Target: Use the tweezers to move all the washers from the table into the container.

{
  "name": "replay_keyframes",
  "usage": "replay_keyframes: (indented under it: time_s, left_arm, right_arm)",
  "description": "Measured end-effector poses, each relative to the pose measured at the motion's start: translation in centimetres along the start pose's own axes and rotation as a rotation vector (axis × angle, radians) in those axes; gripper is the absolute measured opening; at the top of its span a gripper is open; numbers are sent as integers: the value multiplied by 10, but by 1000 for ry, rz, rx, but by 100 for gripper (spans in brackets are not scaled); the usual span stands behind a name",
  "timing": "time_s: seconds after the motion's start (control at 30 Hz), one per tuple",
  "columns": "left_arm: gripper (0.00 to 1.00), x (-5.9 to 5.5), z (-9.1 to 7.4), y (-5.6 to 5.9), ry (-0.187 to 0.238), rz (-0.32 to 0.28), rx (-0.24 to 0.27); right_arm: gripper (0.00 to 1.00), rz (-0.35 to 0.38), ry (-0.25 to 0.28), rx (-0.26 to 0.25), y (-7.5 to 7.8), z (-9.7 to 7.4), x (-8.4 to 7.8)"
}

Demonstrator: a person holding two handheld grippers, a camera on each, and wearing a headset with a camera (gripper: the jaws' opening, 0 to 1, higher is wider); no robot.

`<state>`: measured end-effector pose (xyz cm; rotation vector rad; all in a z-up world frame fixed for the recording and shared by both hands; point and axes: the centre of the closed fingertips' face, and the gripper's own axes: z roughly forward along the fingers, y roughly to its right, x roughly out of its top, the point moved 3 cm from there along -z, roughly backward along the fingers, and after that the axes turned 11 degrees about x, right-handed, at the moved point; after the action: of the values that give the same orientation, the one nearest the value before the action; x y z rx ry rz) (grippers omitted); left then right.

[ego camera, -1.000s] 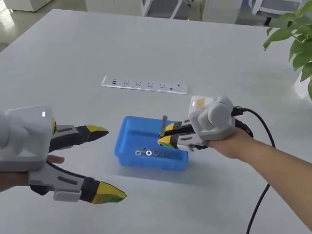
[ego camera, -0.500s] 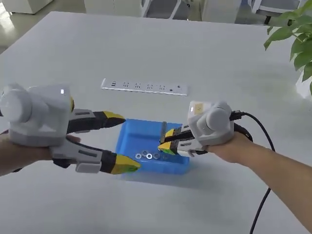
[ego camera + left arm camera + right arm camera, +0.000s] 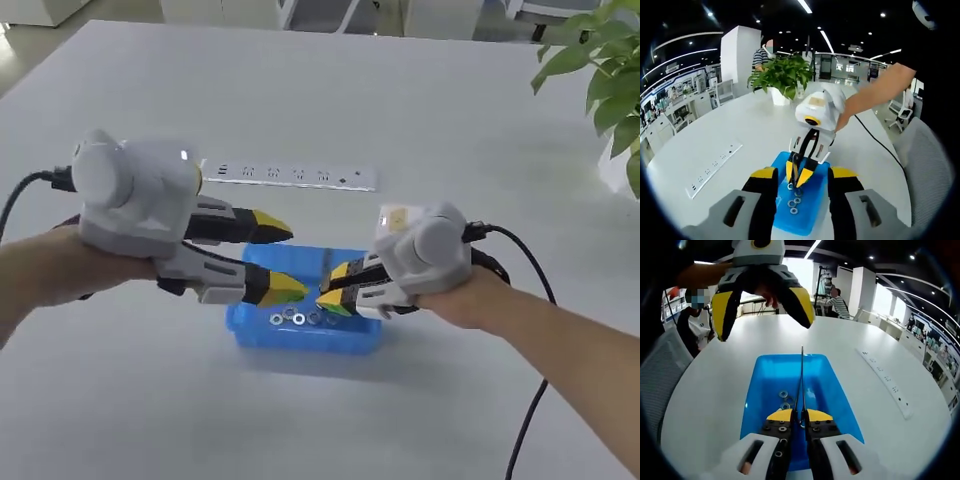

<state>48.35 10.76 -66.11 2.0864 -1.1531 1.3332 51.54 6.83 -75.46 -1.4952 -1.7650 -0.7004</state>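
Observation:
A blue container [image 3: 300, 341] sits mid-table with several washers [image 3: 296, 319] lying in it. My right gripper [image 3: 328, 290] is over its right part, shut on thin metal tweezers [image 3: 801, 374] that point along the container [image 3: 771, 375] above the washers [image 3: 785, 400]. My left gripper [image 3: 291, 262] is open above the container's left side, its jaws wide apart and facing the right gripper. In the left gripper view the washers [image 3: 794, 203] lie in the container [image 3: 788, 222] between my own jaws. The left gripper [image 3: 765, 322] hangs past the container's far end in the right gripper view.
A white power strip [image 3: 290, 176] lies on the table beyond the container. A potted plant [image 3: 608, 85] stands at the table's right edge. The right gripper's black cable [image 3: 530, 400] trails off toward the front. People sit at desks in the background.
My left gripper has swung up and to the right, from the table's left to above the container, close to the right gripper. The right gripper with the tweezers has barely moved.

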Motion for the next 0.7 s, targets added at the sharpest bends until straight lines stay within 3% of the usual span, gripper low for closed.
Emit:
replay_keyframes:
  time_s: [0.3,0.7]
  left_arm:
    - [30,3,20,-6,-32,78,-37]
    - [11,5,30,-1,-71,202,-110]
  right_arm:
    - [9,-11,-4,8,0,1,0]
    - [10,-32,-11,20,-1,3,1]
